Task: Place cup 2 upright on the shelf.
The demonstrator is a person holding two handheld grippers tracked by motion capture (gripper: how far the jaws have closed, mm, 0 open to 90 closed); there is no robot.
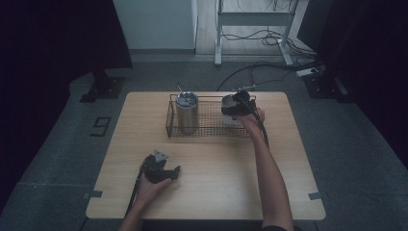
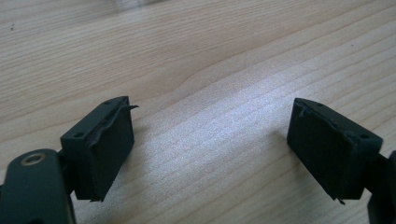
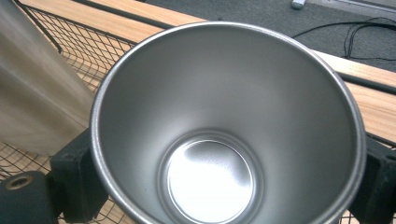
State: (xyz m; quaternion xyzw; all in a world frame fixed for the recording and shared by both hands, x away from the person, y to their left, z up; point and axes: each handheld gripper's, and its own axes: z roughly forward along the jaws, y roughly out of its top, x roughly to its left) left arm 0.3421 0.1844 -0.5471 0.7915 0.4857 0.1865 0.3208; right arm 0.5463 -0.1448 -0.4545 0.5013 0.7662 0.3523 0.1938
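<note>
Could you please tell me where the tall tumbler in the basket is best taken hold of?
Probably its upper wall, just under the rim, with the tongs coming down from above: the tall tumbler stands upright and the wire basket fences in its lower part.

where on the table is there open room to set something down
The table is bare between the wire basket and the near edge, from the left claw across to the right forearm. Crowded: the basket, with the tall tumbler at its left and the right claw gripping a steel cup.
</note>
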